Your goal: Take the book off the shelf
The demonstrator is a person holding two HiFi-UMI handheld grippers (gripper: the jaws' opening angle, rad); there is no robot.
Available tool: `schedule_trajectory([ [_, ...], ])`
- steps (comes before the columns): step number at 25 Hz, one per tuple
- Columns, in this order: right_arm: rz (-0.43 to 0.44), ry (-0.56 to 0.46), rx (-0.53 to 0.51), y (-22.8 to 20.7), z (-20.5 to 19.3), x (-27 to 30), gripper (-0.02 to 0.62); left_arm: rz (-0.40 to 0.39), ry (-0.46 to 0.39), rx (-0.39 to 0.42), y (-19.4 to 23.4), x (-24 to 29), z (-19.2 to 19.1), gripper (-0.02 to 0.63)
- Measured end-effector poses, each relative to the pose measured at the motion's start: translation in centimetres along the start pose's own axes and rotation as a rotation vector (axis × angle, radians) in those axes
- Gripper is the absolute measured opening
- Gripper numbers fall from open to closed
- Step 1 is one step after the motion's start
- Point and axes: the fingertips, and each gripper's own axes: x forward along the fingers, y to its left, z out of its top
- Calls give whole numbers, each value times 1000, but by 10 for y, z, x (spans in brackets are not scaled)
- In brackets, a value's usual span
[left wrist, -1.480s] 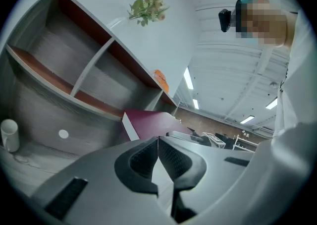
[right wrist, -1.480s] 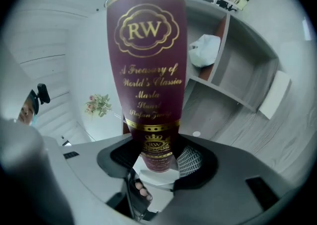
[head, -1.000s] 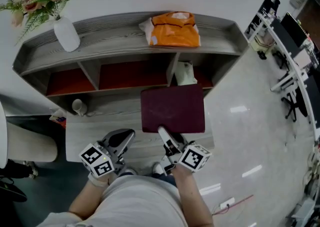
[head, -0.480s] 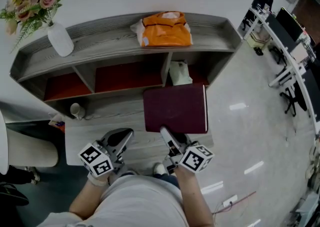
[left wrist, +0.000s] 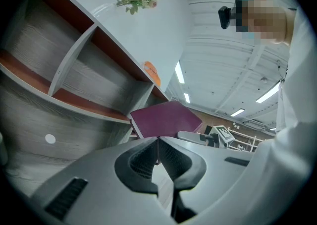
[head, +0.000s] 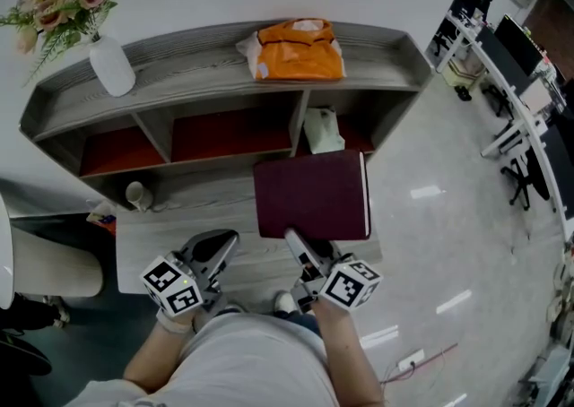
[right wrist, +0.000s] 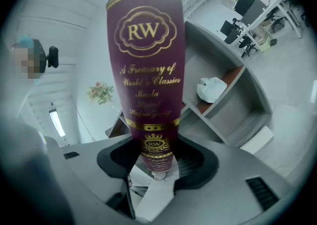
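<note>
Grips book [head: 311,196] w/ rt tongs [head: 293,239], pads clamped on near end of spine. Checks in rt gripper view: maroon spine w/ gold "RW" crest, book [right wrist: 146,70] running up toward 12 o'clock from rt tongs [right wrist: 157,162].

Holds book flat, broad face up, out of its compartment, at 12 o'clock from rt tongs and just in front of shelf [head: 224,69]. Puts far edge near white crumpled item [head: 323,130] in rt-most compartment; can't tell touching or apart.

Holds L tongs [head: 226,242] at 9 o'clock of rt tongs, pointing at shelf, jaws together, nothing between. Checks in L gripper view: L tongs [left wrist: 157,150] tip to tip, book [left wrist: 166,118] at 12 o'clock beyond tips.

Notes on shelf top: white vase w/ pink flowers [head: 110,63] at 10 o'clock end, orange bag [head: 296,48] at 12 o'clock from book.

Notes small pale cup-like obj [head: 136,194] by low ledge [head: 170,248], at 10 o'clock from L tongs.

Notes desks w/ monitors [head: 516,56] at 2 o'clock, well apart from shelf.
</note>
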Motion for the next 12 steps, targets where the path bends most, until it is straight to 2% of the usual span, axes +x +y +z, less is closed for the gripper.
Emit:
schedule_trajectory([
  [12,-6,10,15,0,-9,-4,216,16,-9,-1,-4,-9,-3,17],
])
